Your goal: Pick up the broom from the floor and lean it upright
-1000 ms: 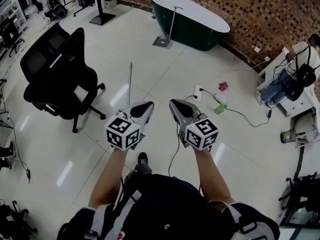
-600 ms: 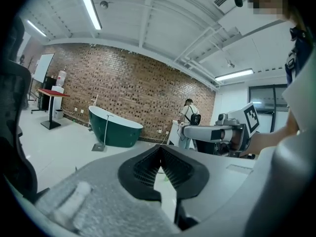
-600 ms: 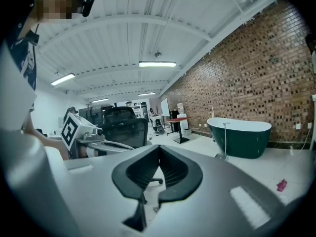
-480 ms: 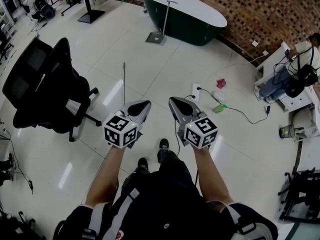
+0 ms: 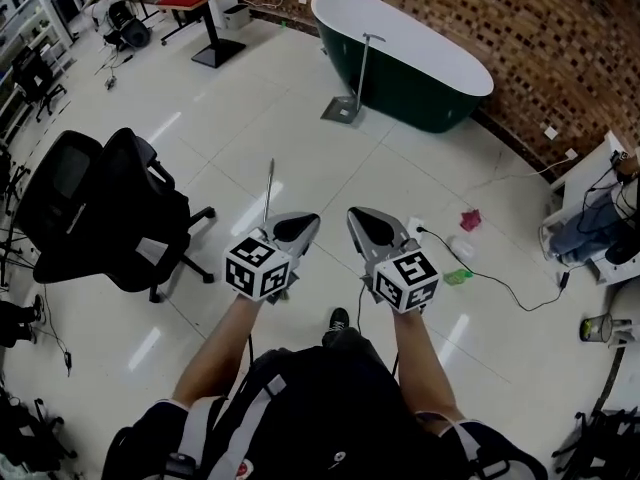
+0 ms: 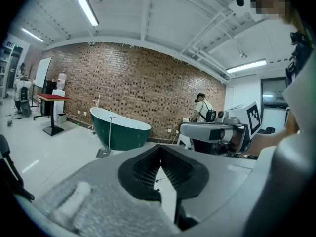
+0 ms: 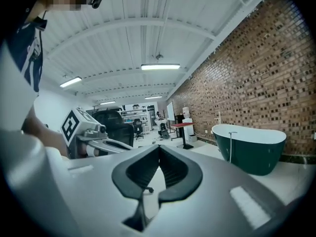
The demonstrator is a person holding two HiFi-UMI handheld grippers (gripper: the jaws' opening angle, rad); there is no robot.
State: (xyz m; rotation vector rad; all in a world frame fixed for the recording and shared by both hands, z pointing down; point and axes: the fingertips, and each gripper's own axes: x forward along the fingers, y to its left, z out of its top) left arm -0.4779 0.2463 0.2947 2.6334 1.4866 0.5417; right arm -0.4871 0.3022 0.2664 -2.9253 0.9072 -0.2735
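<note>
White tiled floor (image 5: 300,118) runs out to a brick wall (image 5: 570,28), and as far as can be seen none of the job is done yet. Well off to the left of the left gripper (image 5: 298,228) stands a black office chair (image 5: 110,208). Just ahead of that gripper's tip a thin pale rod lies flat on the tiles, pointing away. I take it for the broom handle (image 5: 269,190); its head is not visible. The left gripper's jaws are pressed together on nothing. Beside it the right gripper (image 5: 368,224) is likewise closed tip to tip and empty. Just to its right lies a white power strip (image 5: 415,230) with a black cable (image 5: 500,283), and far ahead stands a green bathtub (image 5: 410,53). Reaching the handle, opening, gripping, lifting and leaning it upright all remain.
</note>
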